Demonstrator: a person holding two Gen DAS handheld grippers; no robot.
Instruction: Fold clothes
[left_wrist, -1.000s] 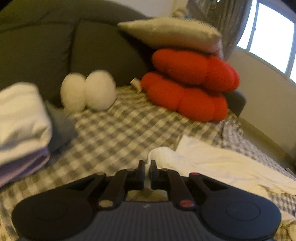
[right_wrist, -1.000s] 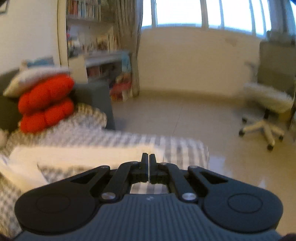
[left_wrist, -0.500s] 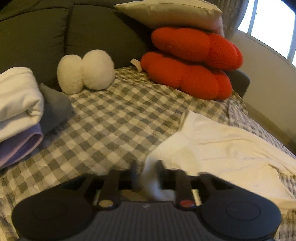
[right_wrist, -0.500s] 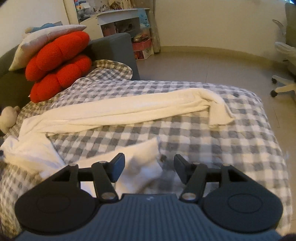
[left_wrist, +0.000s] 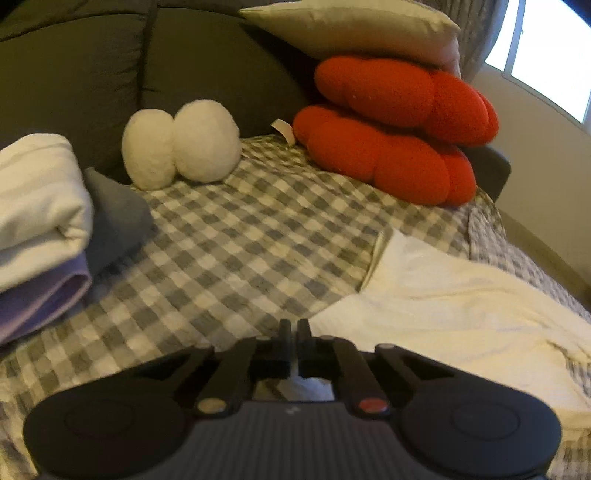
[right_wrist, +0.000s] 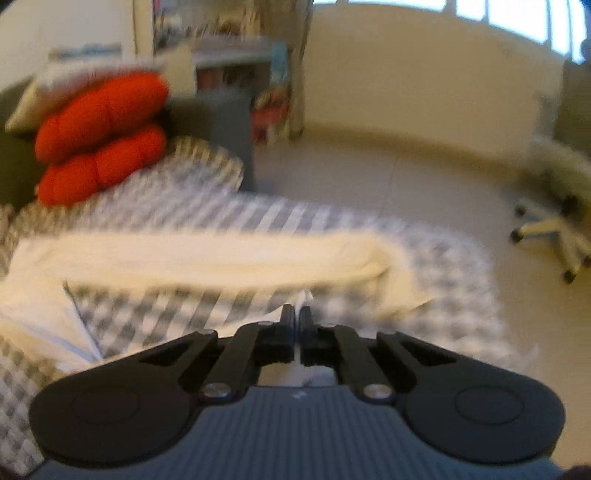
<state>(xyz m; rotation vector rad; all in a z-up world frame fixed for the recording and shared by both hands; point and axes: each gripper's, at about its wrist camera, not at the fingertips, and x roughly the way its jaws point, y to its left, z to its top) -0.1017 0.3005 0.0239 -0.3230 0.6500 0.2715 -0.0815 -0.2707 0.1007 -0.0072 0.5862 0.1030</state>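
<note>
The cream garment (left_wrist: 454, 295) lies spread across the checked bed cover (left_wrist: 236, 240), one long strip reaching toward the bed's far edge. Both grippers have just closed: the left gripper (left_wrist: 294, 328) pinches white cloth near the garment's left end, the right gripper (right_wrist: 297, 315) pinches a tuft at the near edge. To fold well, lift both corners together and keep the cloth taut and level. Both point down at a slant.

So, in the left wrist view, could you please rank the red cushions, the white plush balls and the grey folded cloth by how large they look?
1. Red cushions
2. White plush balls
3. Grey folded cloth, partly hidden by the stack; it lies nearer the camera, so 2 versus 3 is unsure.
</note>
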